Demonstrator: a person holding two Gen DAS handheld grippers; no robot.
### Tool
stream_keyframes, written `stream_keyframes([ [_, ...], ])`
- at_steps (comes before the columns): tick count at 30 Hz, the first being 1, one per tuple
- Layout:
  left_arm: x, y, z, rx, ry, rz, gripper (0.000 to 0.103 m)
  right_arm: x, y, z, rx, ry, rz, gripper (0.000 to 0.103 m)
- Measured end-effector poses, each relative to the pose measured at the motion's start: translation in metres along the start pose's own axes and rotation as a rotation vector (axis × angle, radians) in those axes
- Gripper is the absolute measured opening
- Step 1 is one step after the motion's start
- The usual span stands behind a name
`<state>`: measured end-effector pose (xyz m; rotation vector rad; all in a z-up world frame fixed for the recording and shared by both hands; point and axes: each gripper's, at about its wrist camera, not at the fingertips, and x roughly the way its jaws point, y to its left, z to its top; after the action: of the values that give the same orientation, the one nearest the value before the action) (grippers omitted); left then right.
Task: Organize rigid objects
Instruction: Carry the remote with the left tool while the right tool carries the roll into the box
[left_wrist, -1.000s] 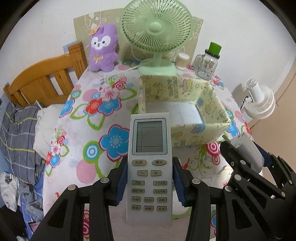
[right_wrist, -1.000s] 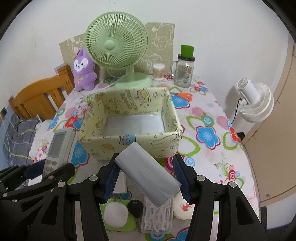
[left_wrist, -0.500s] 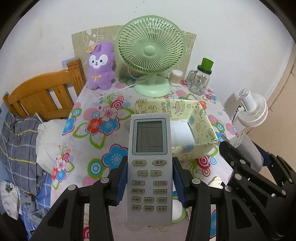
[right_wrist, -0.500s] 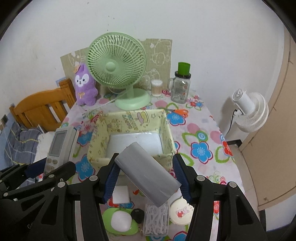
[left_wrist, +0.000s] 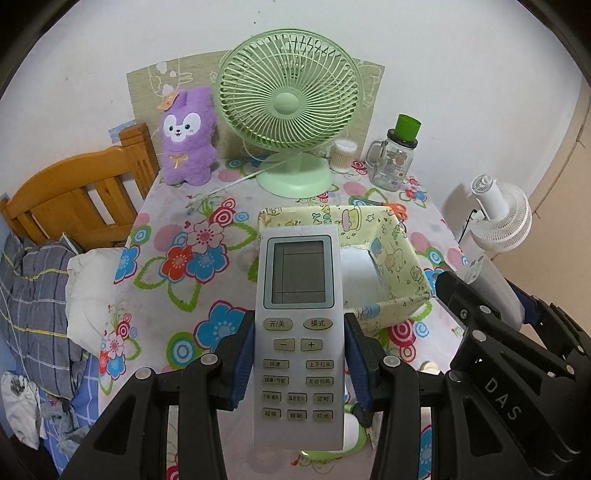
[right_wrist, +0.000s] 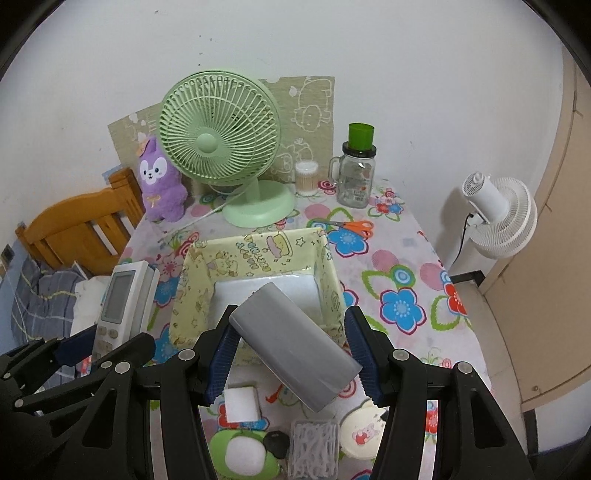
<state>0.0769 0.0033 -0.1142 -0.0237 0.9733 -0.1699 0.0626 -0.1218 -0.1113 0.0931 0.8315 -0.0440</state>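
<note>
Both tongs have lifted clear of the bench: left tongs (left_wrist: 299, 373) clamped on the remote (left_wrist: 298, 332), right tongs (right_wrist: 291, 350) clamped on the grey case (right_wrist: 295, 347), ready for the box (right_wrist: 192, 295).

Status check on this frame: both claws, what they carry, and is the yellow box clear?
Left claw shut on remote. Right claw shut on grey case. Yellow box empty, nothing blocking.

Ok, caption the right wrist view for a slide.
Right gripper holds a grey case above the yellow box.
</note>
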Motion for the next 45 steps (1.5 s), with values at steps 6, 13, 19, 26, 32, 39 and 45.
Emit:
stream_keyframes([
  [6, 0.017, -0.006, 0.015, -0.025, 0.015, 0.023, 0.046, 0.020, -0.010, 0.017, -0.011, 0.016, 0.026, 0.060],
  [13, 0.037, -0.012, 0.028, -0.052, 0.031, 0.048, 0.046, 0.044, -0.017, 0.037, -0.045, 0.024, 0.052, 0.060],
  [19, 0.055, -0.014, 0.036, -0.073, 0.047, 0.070, 0.046, 0.065, -0.020, 0.050, -0.070, 0.034, 0.069, 0.060],
  [26, 0.074, -0.014, 0.043, -0.089, 0.054, 0.096, 0.046, 0.092, -0.025, 0.055, -0.079, 0.064, 0.087, 0.060],
  [32, 0.092, -0.015, 0.046, -0.094, 0.066, 0.111, 0.046, 0.113, -0.023, 0.059, -0.087, 0.076, 0.098, 0.060],
  [39, 0.113, -0.014, 0.044, -0.099, 0.095, 0.131, 0.046, 0.137, -0.018, 0.061, -0.096, 0.098, 0.117, 0.061],
  [45, 0.126, -0.012, 0.046, -0.108, 0.115, 0.145, 0.046, 0.153, -0.016, 0.061, -0.088, 0.118, 0.128, 0.061],
])
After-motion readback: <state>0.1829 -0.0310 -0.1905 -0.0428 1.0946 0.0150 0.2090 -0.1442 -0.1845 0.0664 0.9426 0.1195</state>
